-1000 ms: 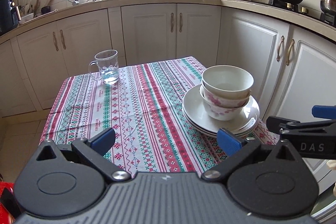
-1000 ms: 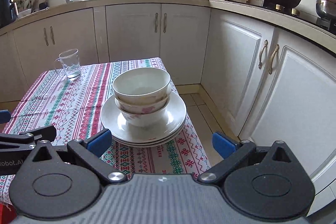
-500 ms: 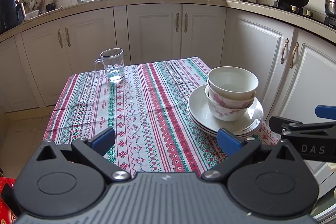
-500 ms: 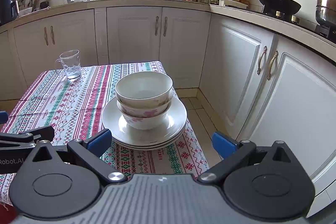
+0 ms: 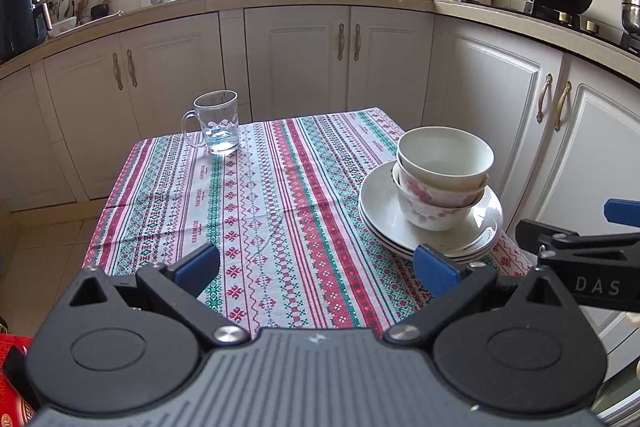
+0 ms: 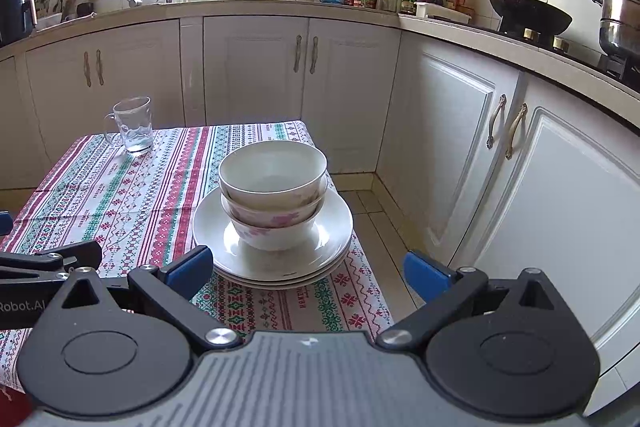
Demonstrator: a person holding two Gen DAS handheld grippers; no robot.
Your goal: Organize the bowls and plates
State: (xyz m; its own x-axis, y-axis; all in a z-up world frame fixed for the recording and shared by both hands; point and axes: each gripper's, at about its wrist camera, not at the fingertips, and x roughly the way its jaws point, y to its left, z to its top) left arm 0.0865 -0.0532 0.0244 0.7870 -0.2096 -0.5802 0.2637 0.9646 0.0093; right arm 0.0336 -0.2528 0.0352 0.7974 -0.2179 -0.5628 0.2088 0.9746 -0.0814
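Note:
Nested white bowls (image 5: pixel 442 175), the lower ones with pink flowers, stand on a stack of white plates (image 5: pixel 384 215) at the right edge of the table; the bowls (image 6: pixel 274 187) and plates (image 6: pixel 332 235) also show in the right wrist view. My left gripper (image 5: pixel 316 269) is open and empty, held back from the table's near edge, left of the stack. My right gripper (image 6: pixel 308 273) is open and empty, just short of the plates and slightly to their right. Each gripper shows at the side of the other's view.
A glass mug (image 5: pixel 214 127) stands at the table's far left on the striped tablecloth (image 5: pixel 272 211). White kitchen cabinets (image 6: pixel 460 147) run behind and close along the right. A wok (image 6: pixel 528 13) and a steel pot (image 6: pixel 620 27) sit on the stove.
Both grippers have drawn back and risen a little from the table; the stack looks slightly farther away. Bowls, plates and mug have not moved. Both grippers stay open.

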